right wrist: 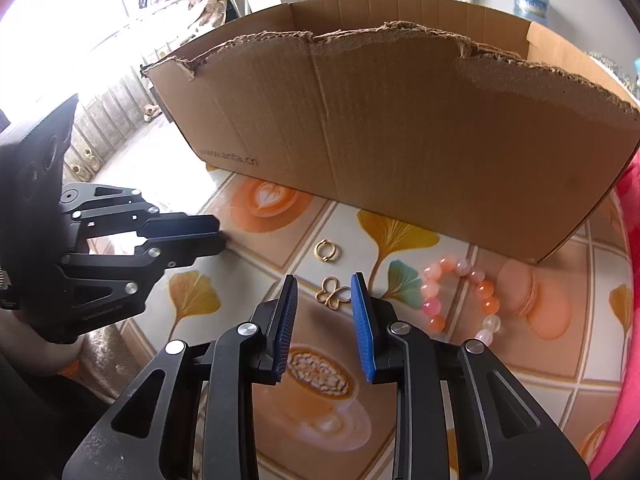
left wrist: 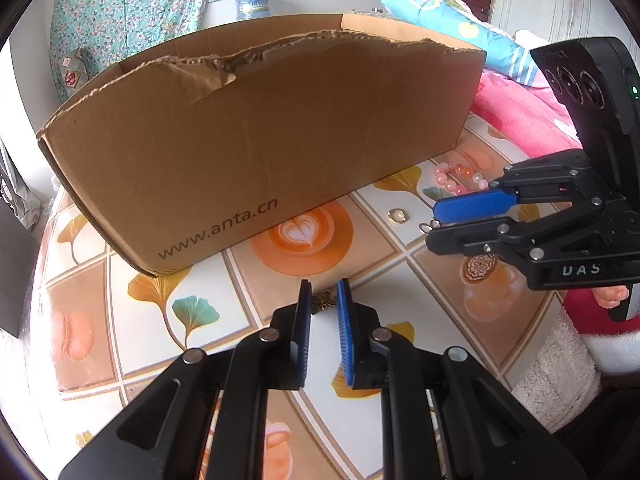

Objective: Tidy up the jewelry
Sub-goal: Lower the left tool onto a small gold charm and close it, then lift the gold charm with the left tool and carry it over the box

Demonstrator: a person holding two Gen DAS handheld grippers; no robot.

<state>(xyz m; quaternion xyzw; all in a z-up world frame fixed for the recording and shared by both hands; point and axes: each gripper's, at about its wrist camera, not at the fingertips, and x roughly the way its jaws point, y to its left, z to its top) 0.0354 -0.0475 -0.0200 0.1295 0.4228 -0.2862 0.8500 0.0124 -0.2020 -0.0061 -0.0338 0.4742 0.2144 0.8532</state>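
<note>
A small bronze butterfly ornament [left wrist: 324,303] lies on the patterned tablecloth, and my left gripper [left wrist: 324,286] is shut on it, a blue pad touching each side. In the right wrist view my left gripper [right wrist: 218,236] rests its tips on the cloth. A gold butterfly-shaped loop [right wrist: 332,298] sits between the fingers of my right gripper [right wrist: 325,280]; a gap shows at the left pad, so it is open. My right gripper [left wrist: 434,220] shows side-on with the gold loop [left wrist: 430,226] at its tips. A gold ring [right wrist: 327,251] and a pink-and-orange bead bracelet [right wrist: 486,290] lie nearby.
A large torn-edged cardboard box [left wrist: 260,140] stands just behind the jewelry and walls off the far side; its inside is hidden. The gold ring [left wrist: 398,216] and bracelet [left wrist: 442,178] lie by its right end. Pink bedding [left wrist: 520,120] borders the table's right edge.
</note>
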